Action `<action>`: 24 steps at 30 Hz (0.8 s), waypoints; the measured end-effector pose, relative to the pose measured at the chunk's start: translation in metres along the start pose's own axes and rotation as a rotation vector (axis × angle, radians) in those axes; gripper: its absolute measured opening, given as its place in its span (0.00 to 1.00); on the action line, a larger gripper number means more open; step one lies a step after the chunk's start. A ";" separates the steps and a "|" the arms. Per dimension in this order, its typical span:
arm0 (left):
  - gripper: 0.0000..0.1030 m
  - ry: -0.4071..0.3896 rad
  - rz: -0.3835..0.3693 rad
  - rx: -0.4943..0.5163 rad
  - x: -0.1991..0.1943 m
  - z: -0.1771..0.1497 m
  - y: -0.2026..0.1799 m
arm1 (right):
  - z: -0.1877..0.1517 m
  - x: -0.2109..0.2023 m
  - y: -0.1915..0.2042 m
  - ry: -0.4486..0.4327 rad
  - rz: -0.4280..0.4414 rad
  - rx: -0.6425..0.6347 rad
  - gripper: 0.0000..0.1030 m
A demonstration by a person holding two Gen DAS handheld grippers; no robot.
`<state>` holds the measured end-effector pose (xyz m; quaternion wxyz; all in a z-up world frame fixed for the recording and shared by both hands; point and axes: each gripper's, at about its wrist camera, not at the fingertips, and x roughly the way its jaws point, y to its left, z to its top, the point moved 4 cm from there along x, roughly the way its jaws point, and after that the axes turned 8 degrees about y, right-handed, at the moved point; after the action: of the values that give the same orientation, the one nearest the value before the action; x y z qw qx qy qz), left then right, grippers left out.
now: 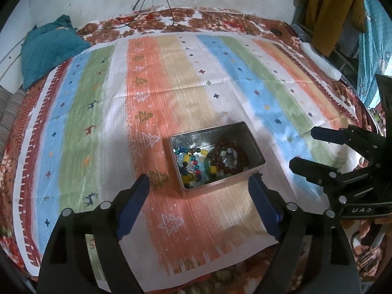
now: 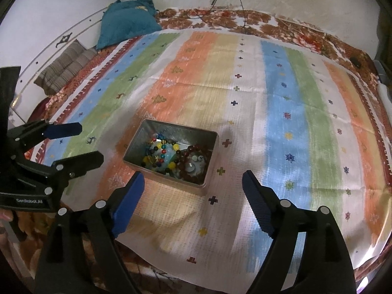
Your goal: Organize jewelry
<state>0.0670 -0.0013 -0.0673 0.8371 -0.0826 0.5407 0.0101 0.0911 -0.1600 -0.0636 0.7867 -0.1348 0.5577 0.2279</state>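
A rectangular metal tin [image 1: 254, 144] sits on a striped cloth [image 1: 171, 85]. It holds a dark brown bead bracelet [image 1: 241, 154] and a multicoloured bead bracelet [image 1: 188, 159], with more beads under them. In the right wrist view the tin [image 2: 210, 156] holds the same brown beads [image 2: 193, 152] and coloured beads [image 2: 159, 154]. My left gripper [image 1: 199, 186] is open and empty, just in front of the tin. My right gripper [image 2: 192, 183] is open and empty, near the tin's front edge. Each gripper shows in the other's view: the right gripper [image 1: 303, 147] and the left gripper [image 2: 90, 143], both open.
The cloth lies on a floral blanket [image 1: 220, 19] on a bed against a white wall. A teal pillow [image 1: 46, 49] and a striped cushion [image 2: 63, 66] lie at the far left. A white object [image 1: 321, 61] and hanging clothes [image 1: 328, 9] are at the far right.
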 end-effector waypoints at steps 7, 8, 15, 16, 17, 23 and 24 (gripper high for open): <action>0.95 -0.022 0.011 0.018 -0.005 -0.005 -0.004 | -0.002 -0.005 -0.001 -0.019 -0.033 0.002 0.88; 0.95 -0.023 0.012 0.016 -0.006 -0.006 -0.004 | -0.002 -0.005 -0.002 -0.020 -0.038 0.002 0.89; 0.95 -0.031 0.022 0.009 -0.012 -0.009 -0.003 | -0.005 -0.010 -0.001 -0.030 -0.035 -0.013 0.93; 0.95 -0.032 0.022 0.010 -0.012 -0.009 -0.003 | -0.005 -0.011 -0.001 -0.033 -0.036 -0.012 0.93; 0.95 -0.034 0.023 0.011 -0.013 -0.010 -0.003 | -0.006 -0.011 -0.001 -0.034 -0.036 -0.012 0.93; 0.95 -0.035 0.023 0.023 -0.015 -0.010 -0.005 | -0.006 -0.012 0.000 -0.035 -0.040 -0.015 0.93; 0.95 -0.038 0.028 0.024 -0.016 -0.009 -0.005 | -0.006 -0.013 0.000 -0.037 -0.039 -0.015 0.93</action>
<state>0.0525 -0.0064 -0.0563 0.8480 -0.0647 0.5258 0.0171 0.0830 -0.1654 -0.0534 0.8002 -0.1473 0.5384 0.2193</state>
